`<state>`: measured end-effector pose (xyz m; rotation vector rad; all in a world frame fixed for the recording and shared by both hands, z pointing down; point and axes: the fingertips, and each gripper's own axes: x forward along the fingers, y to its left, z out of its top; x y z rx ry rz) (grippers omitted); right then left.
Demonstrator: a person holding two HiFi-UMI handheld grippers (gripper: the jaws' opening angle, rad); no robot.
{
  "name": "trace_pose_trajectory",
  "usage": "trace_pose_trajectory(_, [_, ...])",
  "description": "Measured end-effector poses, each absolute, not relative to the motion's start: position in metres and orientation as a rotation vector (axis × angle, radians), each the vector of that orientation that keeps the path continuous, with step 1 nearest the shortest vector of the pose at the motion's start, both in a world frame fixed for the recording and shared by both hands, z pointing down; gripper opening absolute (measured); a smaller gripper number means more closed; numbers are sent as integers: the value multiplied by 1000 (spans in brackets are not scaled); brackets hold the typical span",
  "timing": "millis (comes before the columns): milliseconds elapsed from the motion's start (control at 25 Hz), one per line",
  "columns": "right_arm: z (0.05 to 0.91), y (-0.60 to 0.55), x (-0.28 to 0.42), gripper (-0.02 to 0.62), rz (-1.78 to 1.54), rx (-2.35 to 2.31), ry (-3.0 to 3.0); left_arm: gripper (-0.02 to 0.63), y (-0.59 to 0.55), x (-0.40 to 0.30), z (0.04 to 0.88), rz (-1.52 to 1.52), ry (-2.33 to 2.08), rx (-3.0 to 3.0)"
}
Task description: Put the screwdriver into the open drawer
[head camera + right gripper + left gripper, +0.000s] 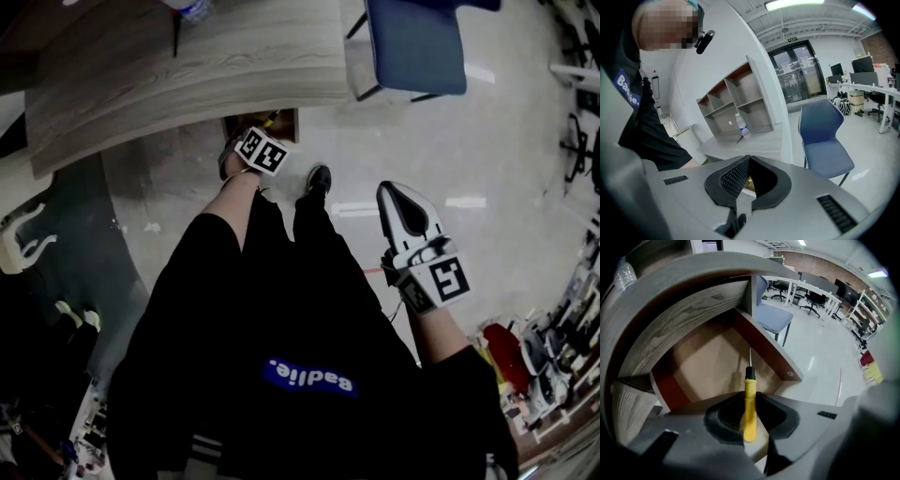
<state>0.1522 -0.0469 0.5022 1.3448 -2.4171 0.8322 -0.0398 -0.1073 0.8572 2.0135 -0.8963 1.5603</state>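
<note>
Half done, at a guess: screwdriver (749, 411) over the drawer (701, 364), not yet let go. Noted left gripper (749, 397) pinching the yellow handle, one pad on either side, thin shaft pointing away and steeply down. Found drawer pulled open under curved wood-grain desk (187, 66), directly beyond the tip; bare brown bottom, nothing seen inside. Held tip-down presumably to clear the desk edge and pass between the red-brown drawer walls. Contact of tip with bottom not confirmed. Noted right gripper (746, 158) pressed together on nothing, parked off to the side, well apart from the drawer, likely just out of the way. Beyond it: water bottle (742, 126) on desk, blue chair (825, 140). Next, probably: lower, then spread.
</note>
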Motion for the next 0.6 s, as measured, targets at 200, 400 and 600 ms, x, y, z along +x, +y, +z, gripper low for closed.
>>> trace_pose_trajectory(200, [509, -43, 161, 29, 844, 1360, -2395, 75, -110, -34, 867, 1586, -891, 2020])
trace_pose_trajectory(400, [511, -42, 164, 29, 863, 1387, -2378, 75, -111, -34, 873, 1577, -900, 2035])
trace_pose_trajectory(600, [513, -40, 166, 29, 870, 1393, -2367, 77, -113, -32, 877, 1582, -892, 2042])
